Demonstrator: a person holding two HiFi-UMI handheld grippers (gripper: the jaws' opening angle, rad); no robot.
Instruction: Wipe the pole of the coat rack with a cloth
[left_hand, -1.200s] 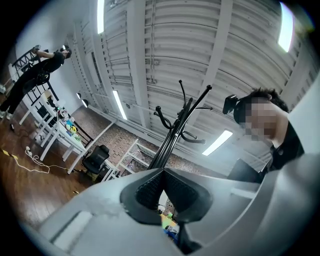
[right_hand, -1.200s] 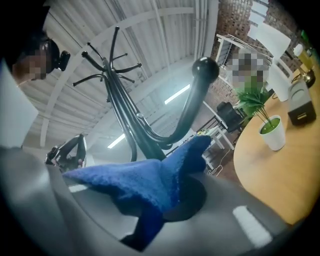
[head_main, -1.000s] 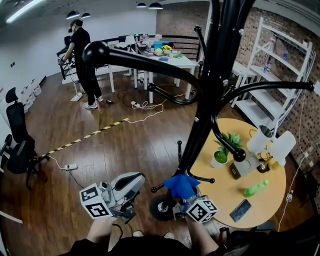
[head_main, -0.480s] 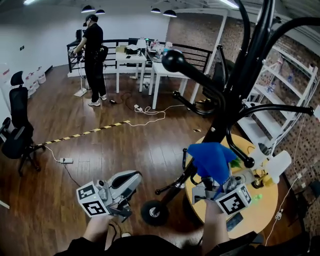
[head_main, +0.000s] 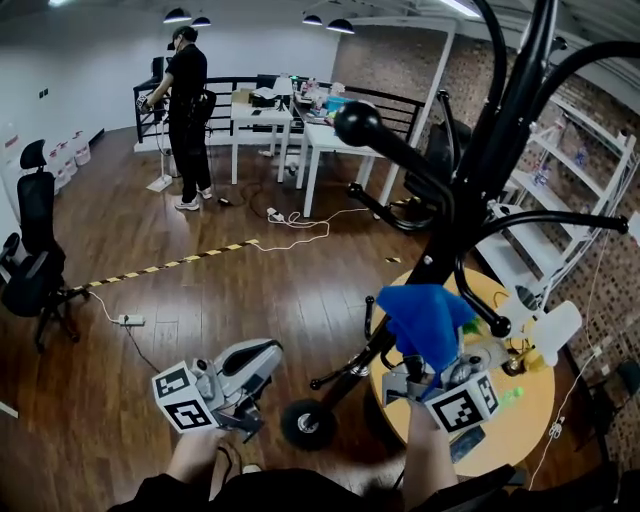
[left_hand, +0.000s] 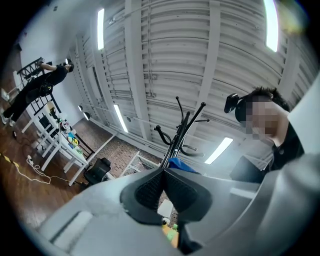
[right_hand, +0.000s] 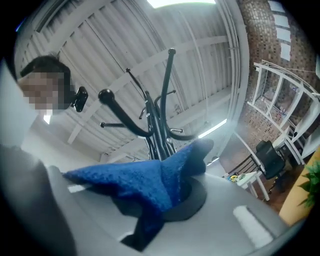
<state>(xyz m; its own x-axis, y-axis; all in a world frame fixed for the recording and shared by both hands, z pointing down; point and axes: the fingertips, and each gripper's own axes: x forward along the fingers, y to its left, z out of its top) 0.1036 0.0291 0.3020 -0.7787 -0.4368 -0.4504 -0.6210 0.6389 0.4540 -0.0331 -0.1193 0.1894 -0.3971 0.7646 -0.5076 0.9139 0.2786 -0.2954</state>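
Pinches blue cloth (head_main: 424, 318) in right gripper (head_main: 428, 374), bunch up near coat rack pole (head_main: 478, 160) ready for wiping; holds left gripper (head_main: 264, 354) low and aside, jaws together, empty.

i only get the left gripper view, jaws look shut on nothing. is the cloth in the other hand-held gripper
Observer: Yes. The right gripper view shows the blue cloth pinched between the jaws of the right hand-held gripper.

Operator: is it on the pole

Observer: In the head view the blue cloth is held up against the lower part of the coat rack pole and overlaps it, but I can't tell whether they actually touch.

Operator: whats under that hand

Observer: A round yellow table, just to the right of the rack's base.
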